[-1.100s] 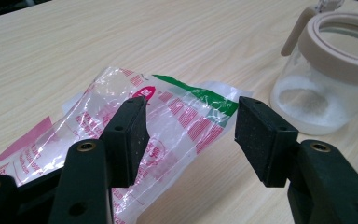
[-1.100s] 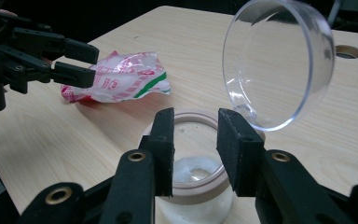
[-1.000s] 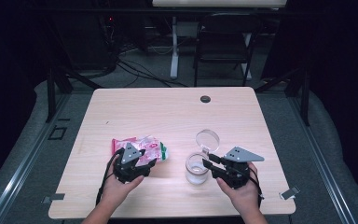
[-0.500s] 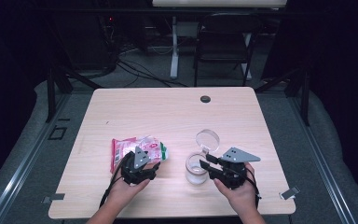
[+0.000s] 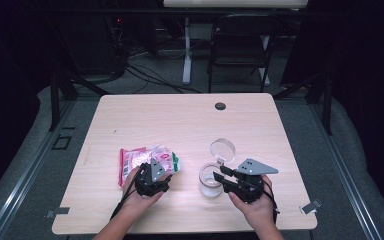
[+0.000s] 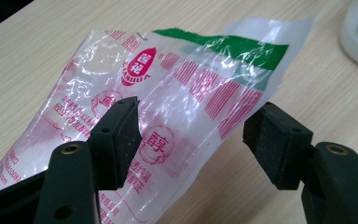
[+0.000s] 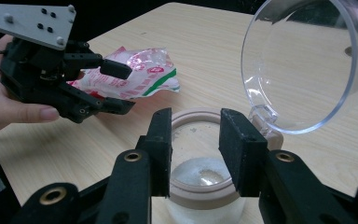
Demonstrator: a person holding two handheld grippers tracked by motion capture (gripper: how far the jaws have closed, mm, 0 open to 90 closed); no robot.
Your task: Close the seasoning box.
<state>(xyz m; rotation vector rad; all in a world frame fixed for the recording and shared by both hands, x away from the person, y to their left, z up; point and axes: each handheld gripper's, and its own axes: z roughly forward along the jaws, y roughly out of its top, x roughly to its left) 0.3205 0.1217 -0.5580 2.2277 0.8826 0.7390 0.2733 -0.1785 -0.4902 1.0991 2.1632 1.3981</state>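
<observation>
High view: left tongs (image 5: pixel 164 176) cover the near end of the plastic packet (image 5: pixel 142 161), left of the jar (image 5: pixel 210 181) on the counter (image 5: pixel 180 120). Left gripper view: jaws just widened, straddling the packet (image 6: pixel 168 107) without pressing. Right gripper view: right tongs (image 7: pixel 196 140) clamp the jar's (image 7: pixel 200 177) rim; its base is cut off.
</observation>
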